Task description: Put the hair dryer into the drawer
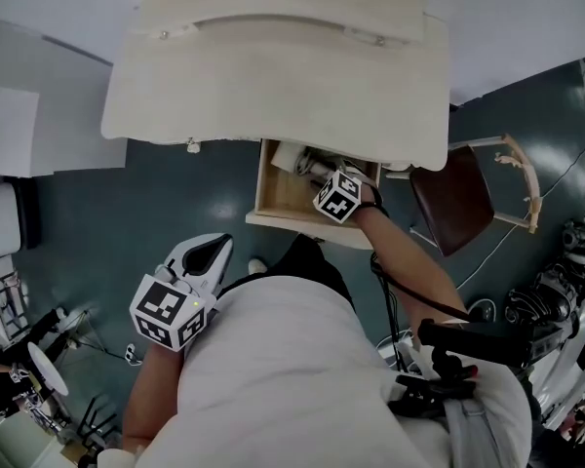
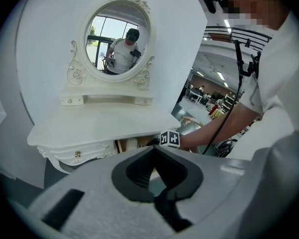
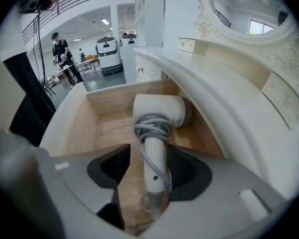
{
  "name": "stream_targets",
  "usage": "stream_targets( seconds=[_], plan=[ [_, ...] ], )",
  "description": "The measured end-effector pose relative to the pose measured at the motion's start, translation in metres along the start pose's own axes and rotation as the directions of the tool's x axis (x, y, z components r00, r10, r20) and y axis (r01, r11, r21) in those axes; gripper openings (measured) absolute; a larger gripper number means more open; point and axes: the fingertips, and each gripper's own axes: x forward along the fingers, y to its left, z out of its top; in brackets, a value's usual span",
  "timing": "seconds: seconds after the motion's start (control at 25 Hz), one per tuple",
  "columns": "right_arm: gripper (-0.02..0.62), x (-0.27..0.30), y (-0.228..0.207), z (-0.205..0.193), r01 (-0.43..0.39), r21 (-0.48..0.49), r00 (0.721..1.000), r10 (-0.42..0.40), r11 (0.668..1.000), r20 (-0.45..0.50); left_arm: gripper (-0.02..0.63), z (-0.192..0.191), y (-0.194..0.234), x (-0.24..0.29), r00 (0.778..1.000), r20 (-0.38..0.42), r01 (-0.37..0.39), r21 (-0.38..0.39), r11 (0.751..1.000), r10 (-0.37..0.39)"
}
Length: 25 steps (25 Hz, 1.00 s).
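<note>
A white hair dryer (image 3: 157, 116) with its cord wound round the handle lies inside the open wooden drawer (image 3: 74, 128) of the white dressing table (image 1: 273, 76). My right gripper (image 3: 149, 151) reaches down into the drawer (image 1: 273, 178) and straddles the dryer's handle. Its jaws stand wide, with a clear gap on the left side, so it is open. In the head view the dryer (image 1: 302, 159) shows partly under the tabletop. My left gripper (image 1: 219, 245) hangs by the person's left side over the floor, shut and empty; its own view (image 2: 153, 151) looks toward the table.
An oval mirror (image 2: 117, 36) stands on the dressing table (image 2: 99, 126). A brown chair (image 1: 453, 198) is to the right of the drawer. The tabletop overhangs the back of the drawer. Cluttered equipment lines both edges of the teal floor (image 1: 127, 222).
</note>
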Motion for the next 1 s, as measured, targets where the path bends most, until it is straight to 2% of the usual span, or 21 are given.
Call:
stream_targets(
  seconds=[0.16, 0.28, 0.36, 0.4, 0.64, 1.0],
  plan=[
    [0.197, -0.017, 0.009, 0.006, 0.04, 0.001, 0.999, -0.04, 0.999, 0.0, 0.002, -0.009, 0.0, -0.018, 0.999, 0.035, 0.02, 0.006, 1.0, -0.02],
    [0.128, -0.032, 0.016, 0.012, 0.077, 0.015, 0.997, -0.077, 0.997, 0.007, 0.002, -0.017, -0.001, -0.031, 0.997, 0.062, 0.036, 0.012, 0.999, -0.037],
    [0.034, -0.042, 0.023, 0.017, 0.107, 0.033, 0.994, -0.107, 0.994, 0.012, 0.002, -0.024, -0.001, -0.043, 0.996, 0.079, 0.047, 0.016, 0.999, -0.048],
    [0.01, -0.047, 0.028, 0.02, 0.122, 0.048, 0.992, -0.123, 0.991, 0.011, 0.002, -0.027, -0.001, -0.049, 0.995, 0.086, 0.051, 0.02, 0.999, -0.052],
    [0.0, -0.071, 0.066, 0.033, 0.168, 0.162, 0.985, -0.171, 0.972, 0.0, 0.002, -0.057, 0.004, -0.082, 0.989, 0.127, 0.073, 0.04, 0.997, -0.078],
    [0.0, -0.119, 0.175, 0.072, 0.119, 0.287, 0.986, -0.147, 0.95, 0.078, 0.002, -0.117, 0.002, -0.147, 0.979, 0.168, 0.106, 0.055, 0.993, -0.113]
  ],
)
